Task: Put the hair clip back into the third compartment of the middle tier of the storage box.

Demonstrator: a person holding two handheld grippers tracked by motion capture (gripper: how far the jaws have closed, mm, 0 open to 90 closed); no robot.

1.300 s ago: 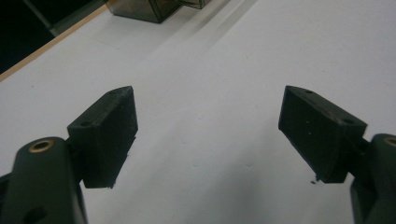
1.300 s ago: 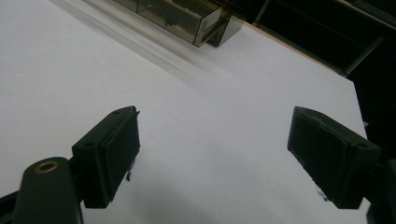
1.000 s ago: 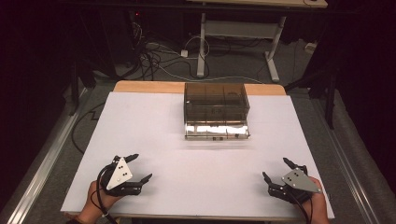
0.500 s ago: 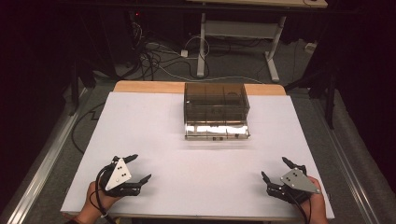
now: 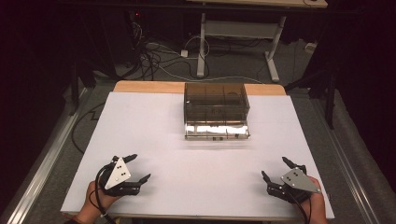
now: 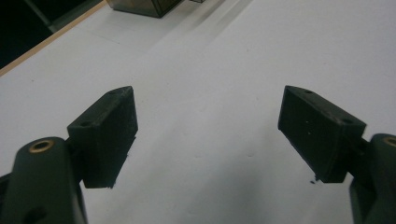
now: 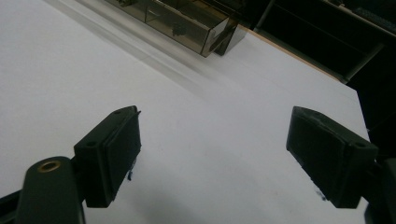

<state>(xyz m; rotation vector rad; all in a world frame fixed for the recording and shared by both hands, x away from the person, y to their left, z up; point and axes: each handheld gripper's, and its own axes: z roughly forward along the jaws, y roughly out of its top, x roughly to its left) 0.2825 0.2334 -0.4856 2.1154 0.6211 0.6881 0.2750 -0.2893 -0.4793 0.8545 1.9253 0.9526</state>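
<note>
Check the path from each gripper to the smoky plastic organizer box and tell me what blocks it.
Nothing visible does. The left gripper and right gripper sit open near the table's front edge, and bare white surface lies between each and the organizer box at the far middle.

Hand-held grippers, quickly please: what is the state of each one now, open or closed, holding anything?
Left hand-held gripper: open, holding nothing, above the white table.
Right hand-held gripper: open, holding nothing.

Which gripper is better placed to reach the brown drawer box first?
Probably right. The right gripper sits somewhat nearer the drawer box than the left gripper; both are open, empty, with bare table between.
</note>
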